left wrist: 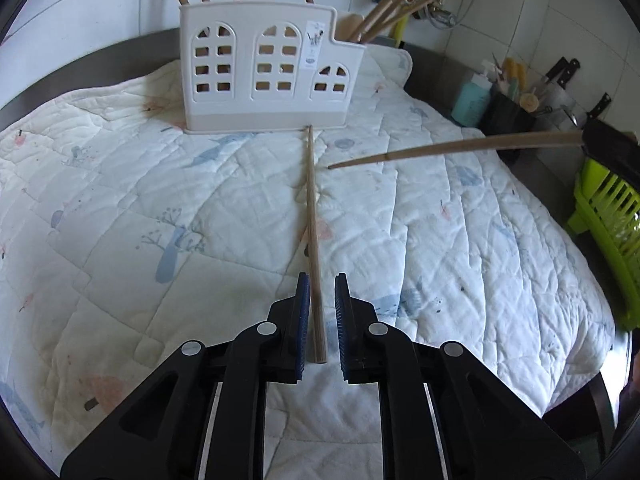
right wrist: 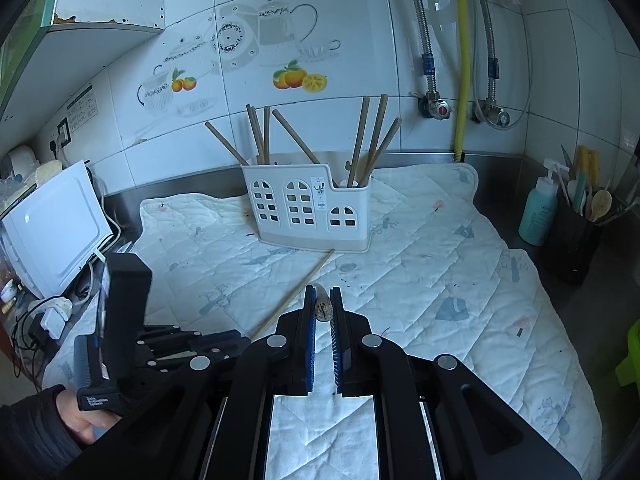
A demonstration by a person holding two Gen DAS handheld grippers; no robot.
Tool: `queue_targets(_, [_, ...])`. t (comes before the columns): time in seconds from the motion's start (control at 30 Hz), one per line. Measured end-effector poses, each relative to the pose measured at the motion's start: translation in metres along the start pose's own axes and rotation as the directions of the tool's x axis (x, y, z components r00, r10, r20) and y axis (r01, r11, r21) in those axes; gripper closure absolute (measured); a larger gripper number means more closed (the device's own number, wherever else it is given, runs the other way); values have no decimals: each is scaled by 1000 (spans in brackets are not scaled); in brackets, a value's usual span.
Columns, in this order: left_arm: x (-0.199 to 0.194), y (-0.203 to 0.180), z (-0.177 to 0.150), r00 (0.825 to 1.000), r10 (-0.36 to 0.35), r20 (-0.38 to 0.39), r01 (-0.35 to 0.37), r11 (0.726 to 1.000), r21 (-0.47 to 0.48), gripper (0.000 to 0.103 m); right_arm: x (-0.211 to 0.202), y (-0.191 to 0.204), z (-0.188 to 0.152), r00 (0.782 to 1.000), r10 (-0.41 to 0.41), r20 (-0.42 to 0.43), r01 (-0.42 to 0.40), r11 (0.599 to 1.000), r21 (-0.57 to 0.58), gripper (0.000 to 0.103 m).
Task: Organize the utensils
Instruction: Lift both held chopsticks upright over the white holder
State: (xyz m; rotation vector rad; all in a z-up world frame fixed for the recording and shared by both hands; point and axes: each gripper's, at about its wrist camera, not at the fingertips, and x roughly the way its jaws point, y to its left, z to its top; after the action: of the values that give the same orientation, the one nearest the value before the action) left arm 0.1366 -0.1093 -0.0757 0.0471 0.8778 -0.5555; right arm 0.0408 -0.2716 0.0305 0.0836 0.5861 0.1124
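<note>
I saw the white holder (left wrist: 264, 68) standing upright on the quilt (left wrist: 120, 208), near the tiled wall. Its two tall compartments held wooden chopsticks (right wrist: 260, 136) leaning at odd angles; the low right compartment held three more (right wrist: 372, 140) and what looked like a wooden spoon (left wrist: 349, 26). One chopstick (left wrist: 314, 240) lay flat on the quilt, its far tip touching the holder's base, its near end between the fingers of my left gripper (left wrist: 322, 292). Those jaws stood narrow around it, with a gap on each side; I could not see the pads pressing. My right gripper (right wrist: 323, 300) was clamped on another chopstick (left wrist: 452, 148), held clear above the quilt, tip pointing toward the loose one. At the far right, a black pot (right wrist: 572, 240) held assorted utensils beside a teal bottle (right wrist: 538, 212).
</note>
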Motion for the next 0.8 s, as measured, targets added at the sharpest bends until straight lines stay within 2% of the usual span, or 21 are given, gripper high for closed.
queue_targets(0.17, [9,-3,-1,1000,9,-7,-9,1000,18,90,0,0,0,1000,1,4,-1,1000,1,96])
queue_targets(0.27, [17,-1,-2,999,18,-29,-18,1000,5,91,-2,-1,3,1000,4,12,-4,1000,0,96])
queue_targets(0.43, [18,1,0,1000,15,-23,-15,1000,-6,92,-5,1,7,1000,6,25,-6,1000,-7,96])
queue_targets(0.53, [17,2,0,1000,24,-18,-25,1000,-11,97,-7,0,9,1000,5,31,-5,1000,-8,96])
queue_targets(0.63, [9,4,3,999,36,9,-36,999,-23,98,-11,-1,15,999,-1,44,1,1000,-19,96])
queue_targets(0.8, [-22,4,17,995,36,94,-35,999,-11,98,-16,-1,30,998,1,67,2,999,-42,96])
